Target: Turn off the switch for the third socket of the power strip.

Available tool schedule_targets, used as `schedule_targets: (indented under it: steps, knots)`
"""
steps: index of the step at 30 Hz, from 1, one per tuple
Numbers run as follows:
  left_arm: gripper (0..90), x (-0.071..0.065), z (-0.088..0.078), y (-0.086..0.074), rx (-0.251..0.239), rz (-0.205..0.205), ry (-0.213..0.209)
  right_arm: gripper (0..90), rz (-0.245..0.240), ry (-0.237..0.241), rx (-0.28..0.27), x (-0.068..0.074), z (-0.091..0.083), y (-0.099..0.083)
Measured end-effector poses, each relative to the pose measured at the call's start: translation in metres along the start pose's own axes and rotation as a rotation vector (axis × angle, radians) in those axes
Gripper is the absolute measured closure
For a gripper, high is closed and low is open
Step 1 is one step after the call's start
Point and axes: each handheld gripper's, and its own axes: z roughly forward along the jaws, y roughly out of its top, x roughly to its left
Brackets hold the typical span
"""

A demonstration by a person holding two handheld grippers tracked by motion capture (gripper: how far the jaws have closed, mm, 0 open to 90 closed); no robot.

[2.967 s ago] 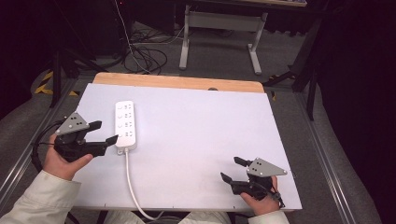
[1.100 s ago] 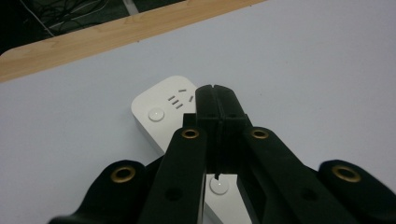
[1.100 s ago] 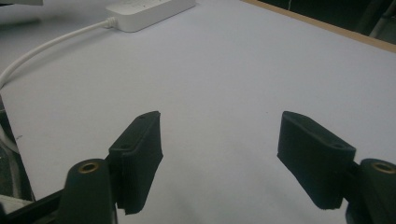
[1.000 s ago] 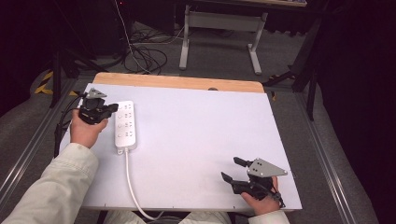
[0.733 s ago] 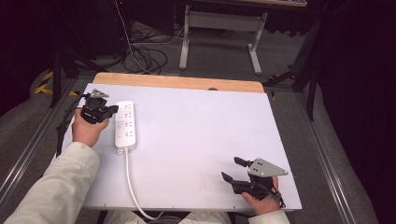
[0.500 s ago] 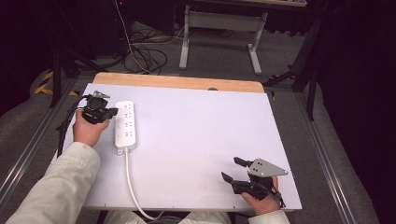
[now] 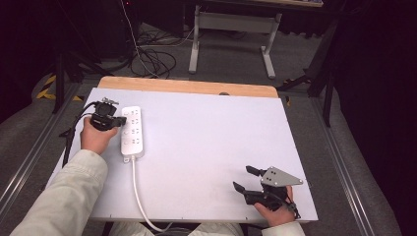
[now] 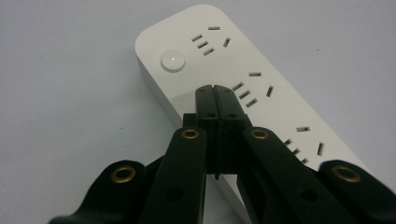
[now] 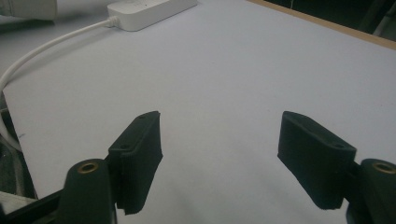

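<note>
A white power strip [image 7: 133,131] is seen lying flat on the white table [image 7: 211,147], in the left part of it, with its long side pointing away from the person. Its white cable [image 7: 139,196] is led from the near end toward the near table edge. The left gripper [image 7: 118,121] is held just beside the far end of the strip, on its left side. In the left gripper view the two black jaws are pressed together with nothing between them, and their tips [image 8: 215,91] are placed over the strip's top face, near the round button [image 8: 173,60]; whether it is touched cannot be told. The right gripper [image 7: 246,178] is held low at the near right corner of the table, well apart from the strip. Its jaws are spread wide and nothing is held between them.
</note>
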Motion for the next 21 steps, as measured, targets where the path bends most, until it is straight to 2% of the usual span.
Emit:
schedule_targets:
  steps: [4,9,21]
  knots:
    - [90.0,-0.0027,0.0016,0.0004,-0.009,0.014,0.001,30.2,0.000,0.002,0.001,0.0000,0.0002,-0.0001]
    - [90.0,-0.0028,0.0028,0.0000,-0.020,0.005,0.005,30.3,-0.001,0.004,0.000,0.0001,0.0000,-0.0001]
    - [90.0,-0.0049,0.0052,-0.0012,-0.015,0.022,0.021,30.2,-0.007,0.006,0.002,0.0005,-0.0006,0.0001]
